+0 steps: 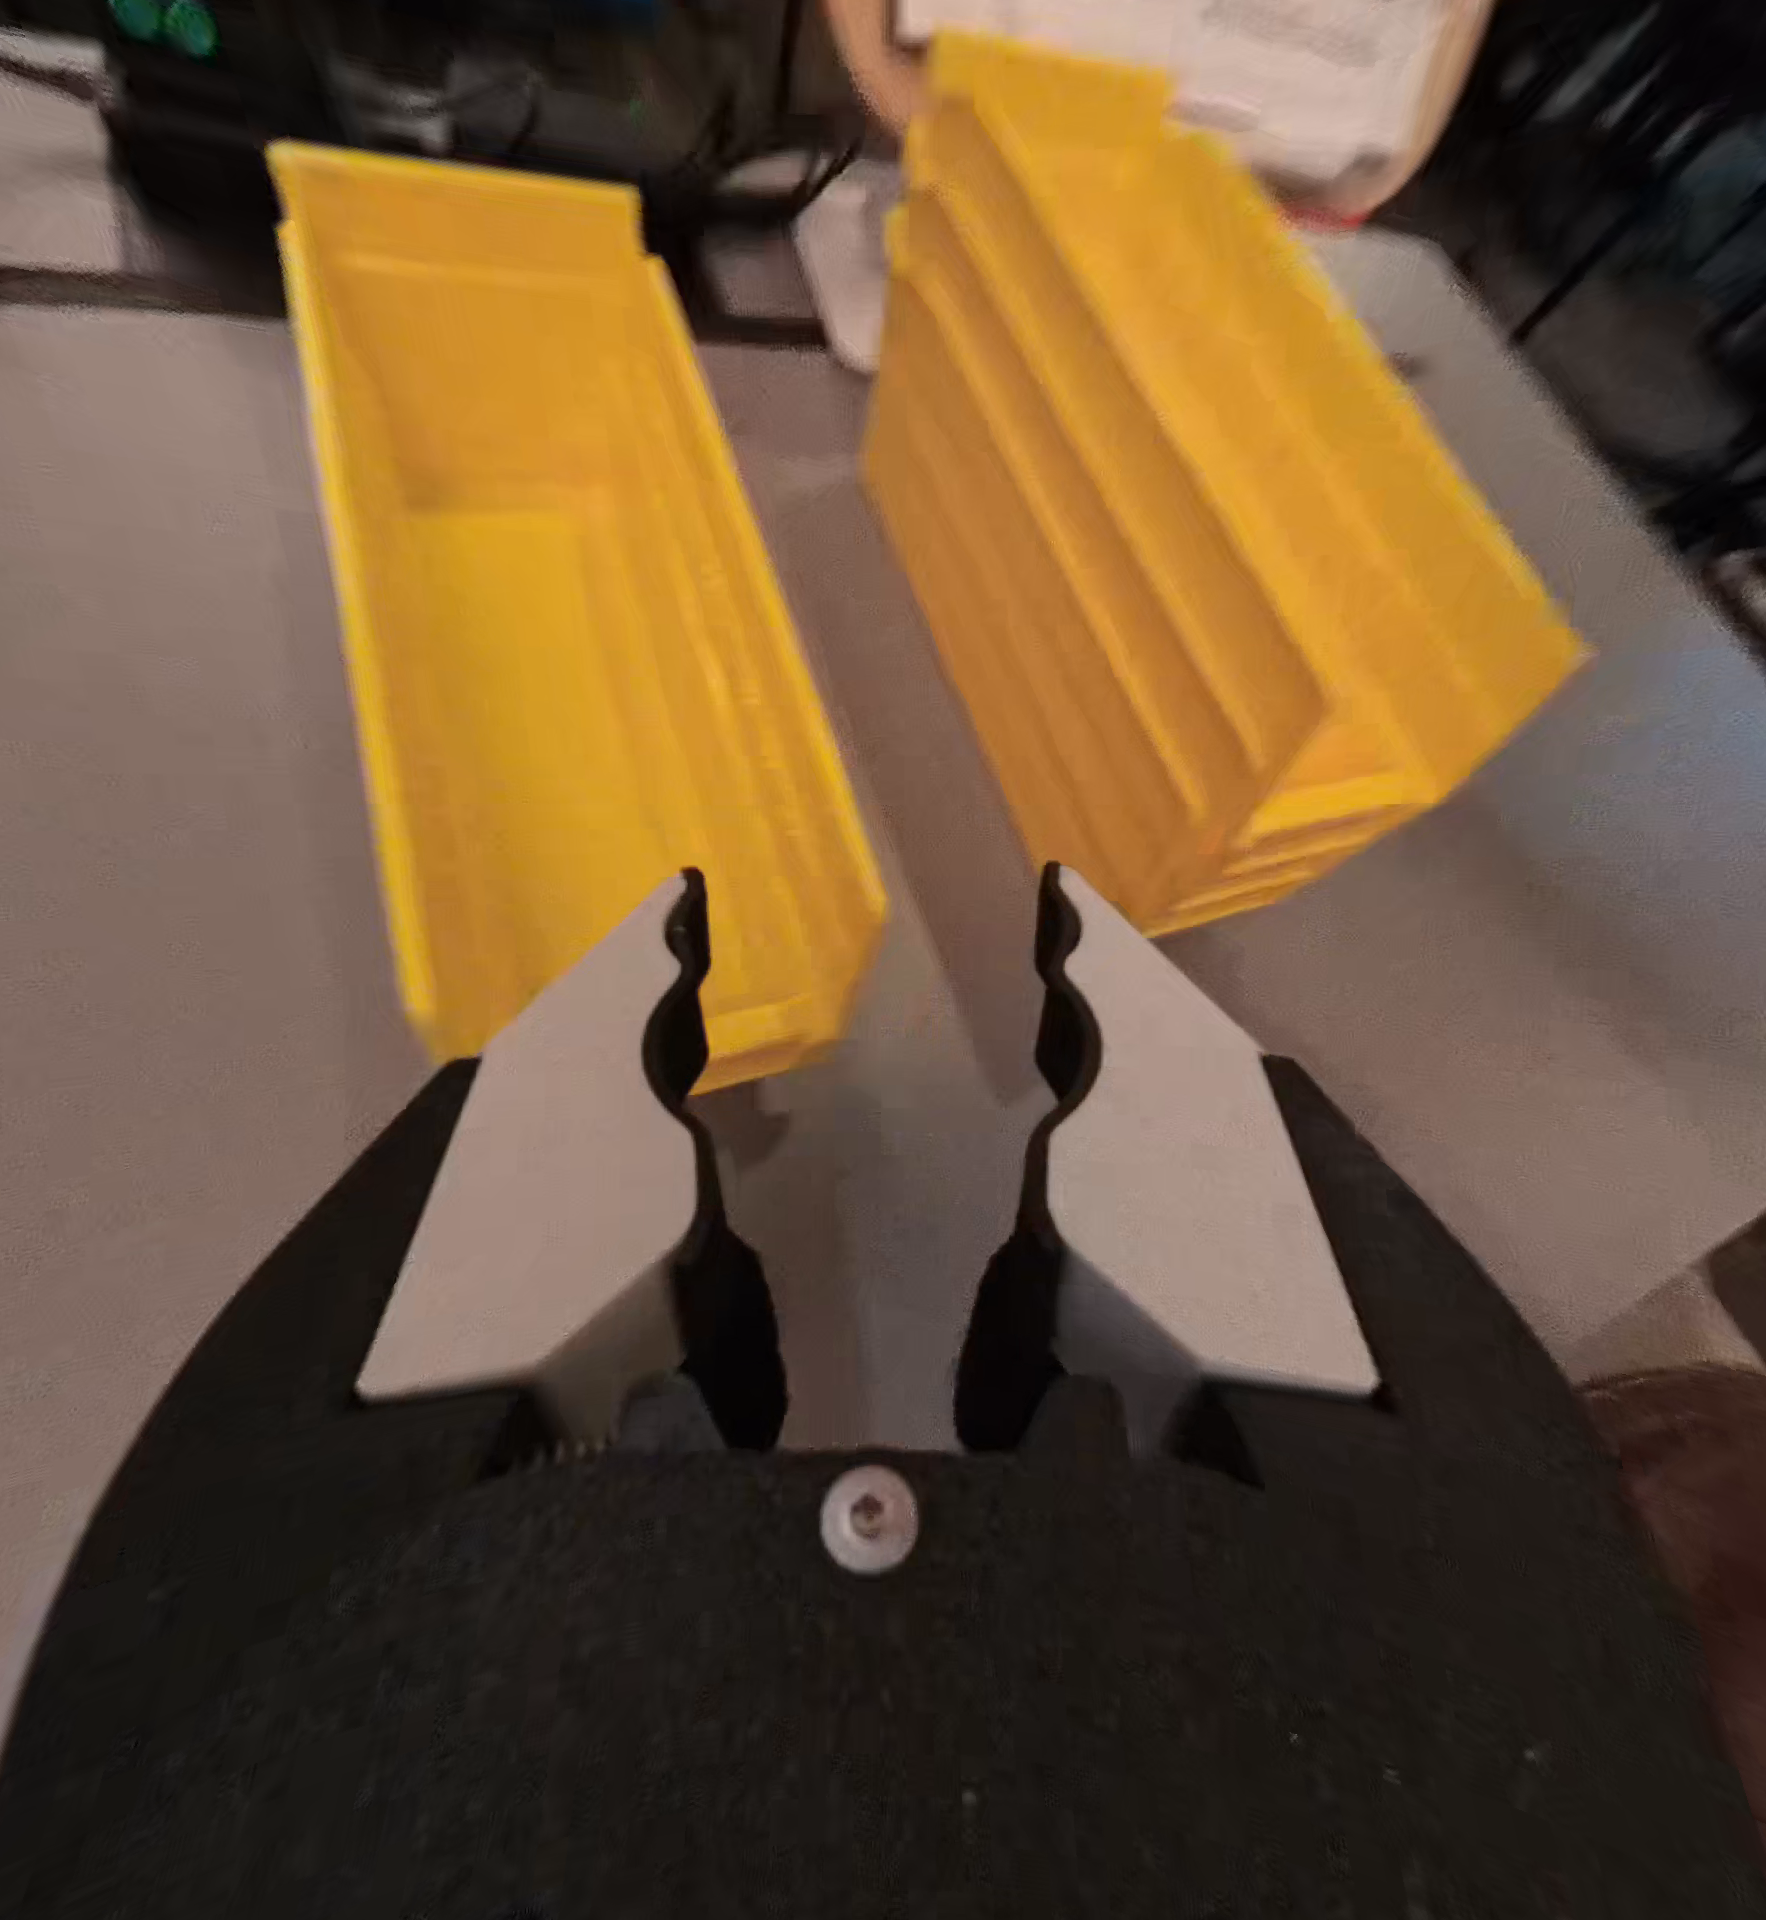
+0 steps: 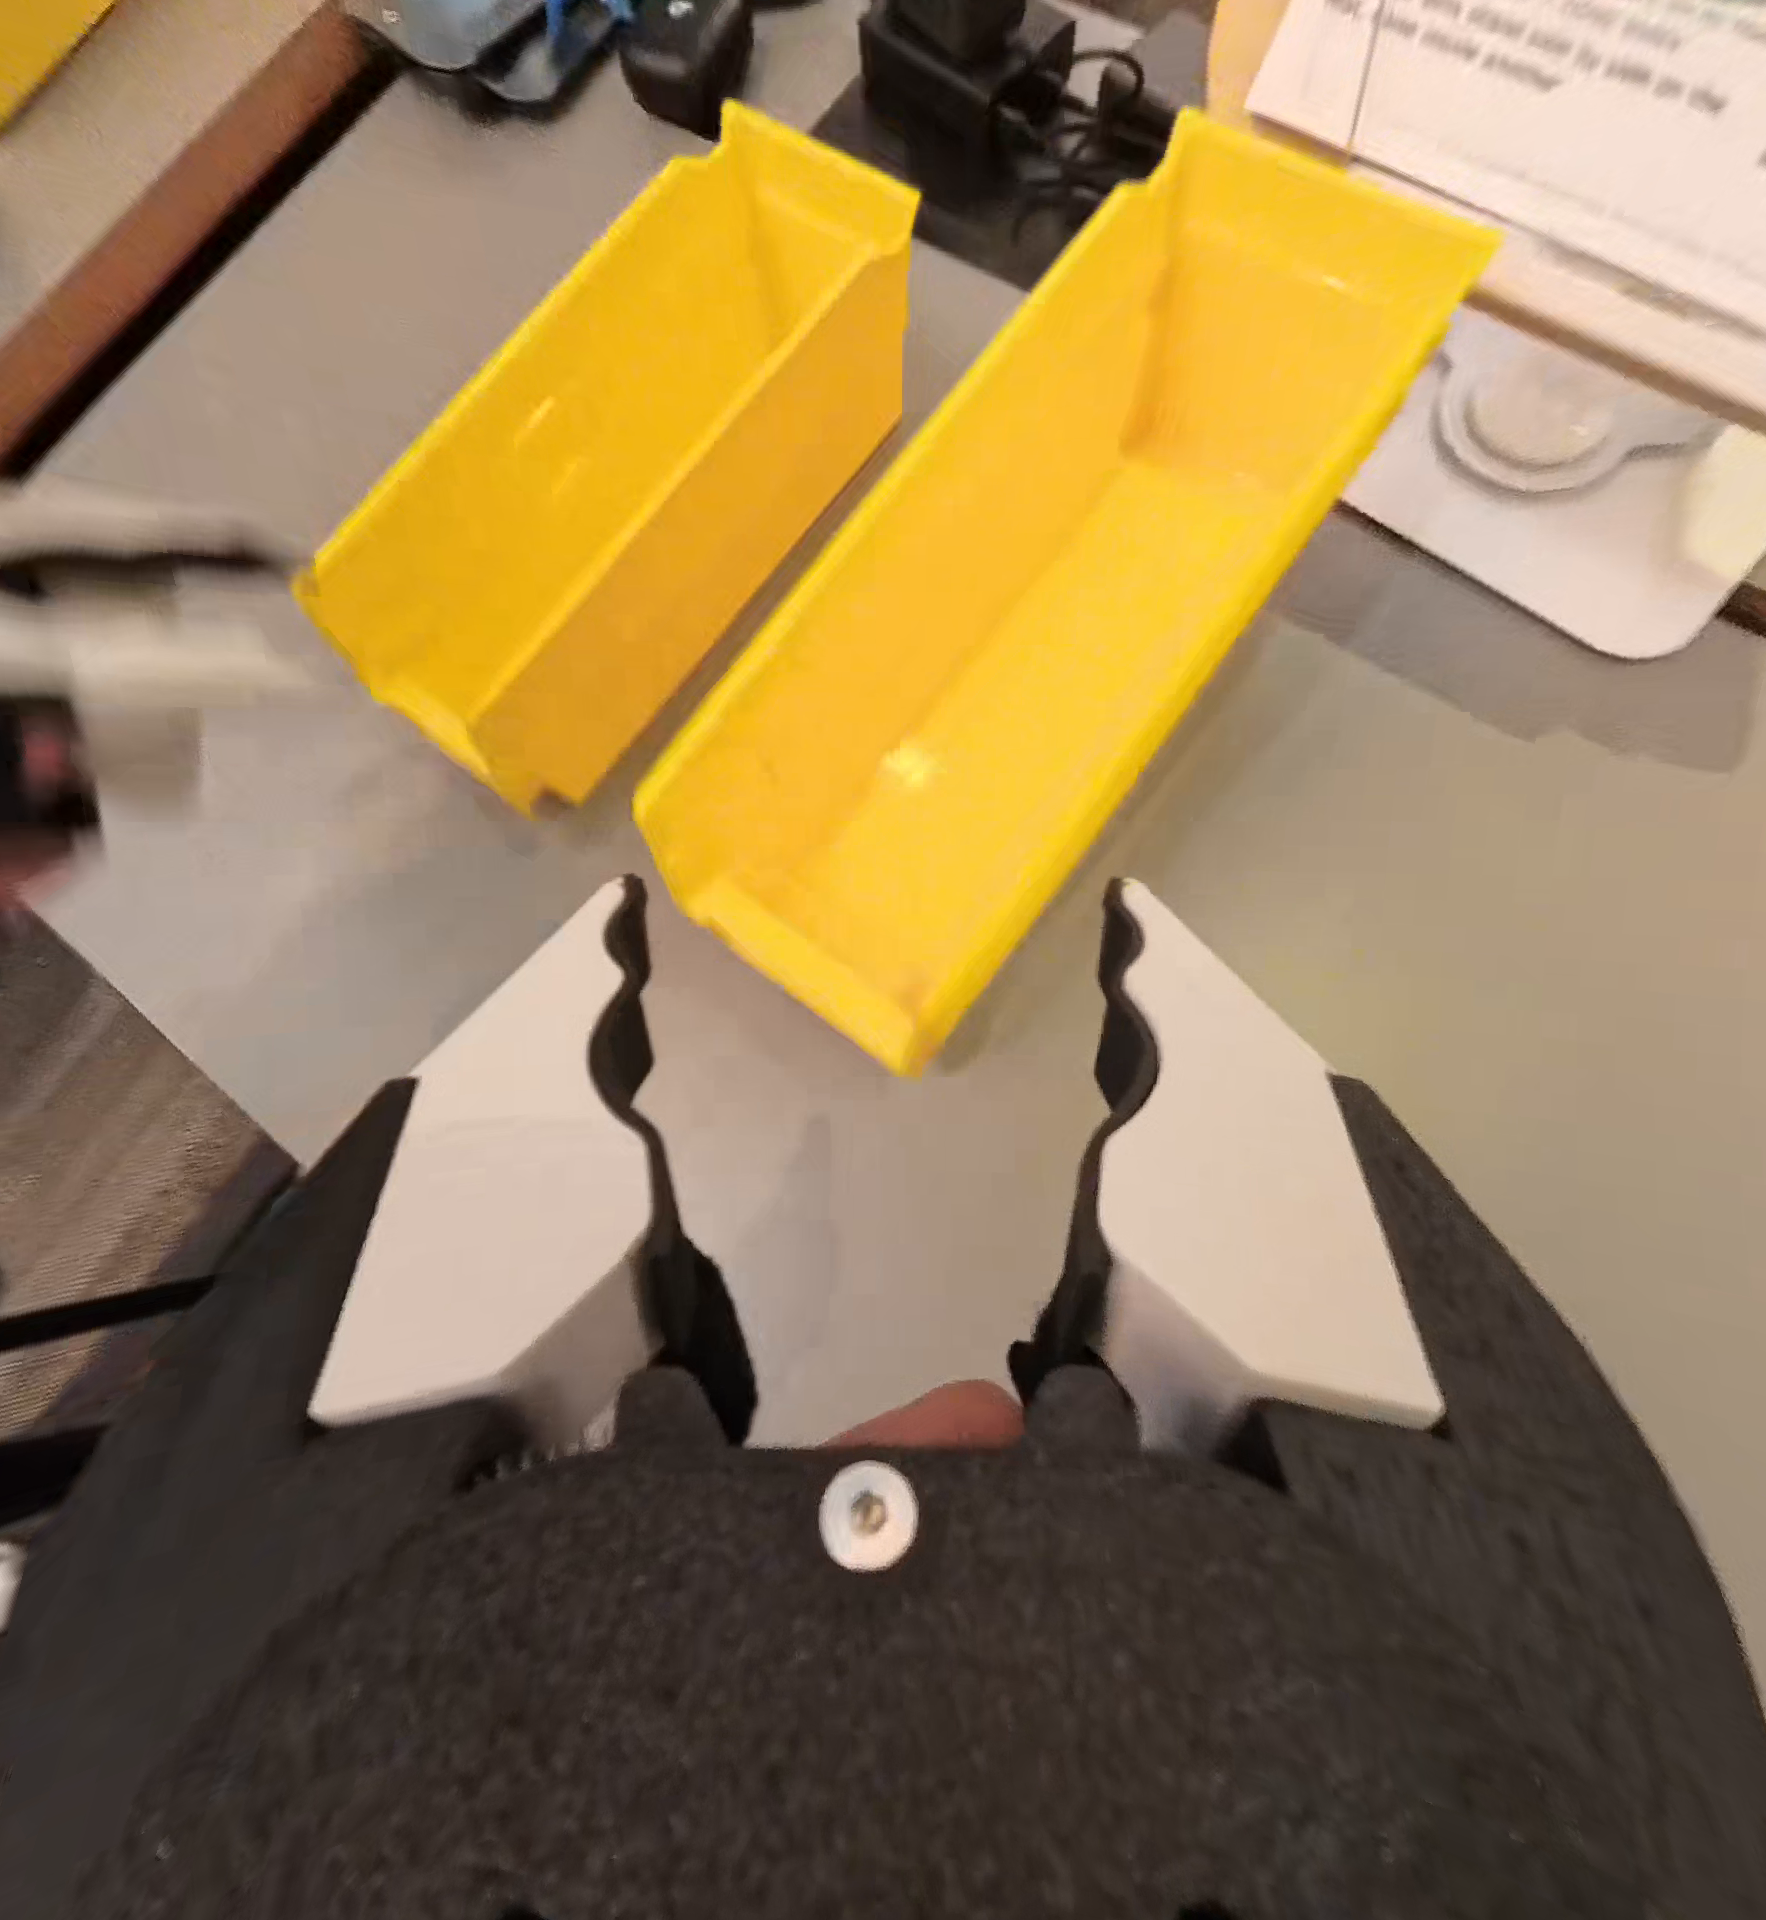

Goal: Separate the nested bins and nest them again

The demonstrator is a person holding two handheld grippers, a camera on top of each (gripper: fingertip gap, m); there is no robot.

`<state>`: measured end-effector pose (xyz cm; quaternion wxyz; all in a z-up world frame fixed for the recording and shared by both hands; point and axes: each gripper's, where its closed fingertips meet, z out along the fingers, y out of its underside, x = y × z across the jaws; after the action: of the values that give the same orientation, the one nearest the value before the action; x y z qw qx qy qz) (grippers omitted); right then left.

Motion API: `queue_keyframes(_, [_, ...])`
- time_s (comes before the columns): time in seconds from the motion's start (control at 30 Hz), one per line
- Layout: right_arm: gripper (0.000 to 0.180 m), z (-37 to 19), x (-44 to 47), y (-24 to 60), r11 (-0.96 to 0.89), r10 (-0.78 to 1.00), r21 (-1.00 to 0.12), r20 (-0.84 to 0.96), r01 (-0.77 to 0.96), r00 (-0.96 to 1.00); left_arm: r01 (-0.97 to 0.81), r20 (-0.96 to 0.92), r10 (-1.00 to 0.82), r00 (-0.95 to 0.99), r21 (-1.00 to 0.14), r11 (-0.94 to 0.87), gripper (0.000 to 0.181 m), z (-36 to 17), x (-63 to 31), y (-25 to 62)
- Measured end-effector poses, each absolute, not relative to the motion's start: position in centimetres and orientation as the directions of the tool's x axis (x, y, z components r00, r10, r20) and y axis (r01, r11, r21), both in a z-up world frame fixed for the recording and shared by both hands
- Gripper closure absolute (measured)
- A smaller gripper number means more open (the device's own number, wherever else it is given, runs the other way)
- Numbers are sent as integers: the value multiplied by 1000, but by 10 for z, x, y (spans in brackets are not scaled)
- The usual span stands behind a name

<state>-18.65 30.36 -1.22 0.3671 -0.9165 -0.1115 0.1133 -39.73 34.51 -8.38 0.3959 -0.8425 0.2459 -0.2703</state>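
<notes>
**Two yellow bins apart on a grey table**

A smooth grey table (image 2: 1481, 935) carries the scene, with dark cables and black devices (image 2: 972, 62) bunched along its far edge and a sheet of printed paper (image 2: 1544, 135) at the far right corner. Two long yellow bins lie side by side on the surface, separated by a narrow strip of bare table and not nested. The left bin (image 1: 567, 582) (image 2: 630, 468) and the right bin (image 1: 1222, 540) (image 2: 1055, 582) both sit upright with their open tops up, roughly parallel, their low front ends toward the cameras.

The left gripper (image 1: 871, 883) hovers above the table just short of the bins' near ends, its jaws spread with nothing between them; in the right wrist view it shows as a blurred grey shape at the left edge. The right gripper (image 2: 874, 894) likewise hangs empty, jaws set wide, close to the near end of the right bin without touching it.
</notes>
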Motion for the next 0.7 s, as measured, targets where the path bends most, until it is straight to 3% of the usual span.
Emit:
queue_keyframes(0.07, [84,-7,-193,347,-796,241,-597,-167,97,956,-84,296,-681,670,-881,-466,111,-81,-374,306])
queue_keyframes(0.17, [75,-21,-190,396,-912,89,-410,-180,8,980,-34,320,-676,664,-890,-455,103,-90,-355,276])
queue_keyframes(0.27, [66,-37,-185,416,-957,-61,-270,-160,-103,985,-25,266,-708,654,-928,-372,109,-81,-345,265])
queue_keyframes(0.43, [64,-53,-174,431,-973,-127,-190,-21,-129,992,-168,-5,-793,609,-978,-123,125,-71,-348,262])
queue_keyframes(0.6, [59,-63,-172,443,-977,-154,-155,59,-143,986,-101,127,-813,568,-970,-222,128,-72,-348,269])
queue_keyframes(0.7, [72,-61,-171,443,-977,-148,-166,62,-136,987,-100,168,-816,553,-959,-265,129,-77,-345,274])
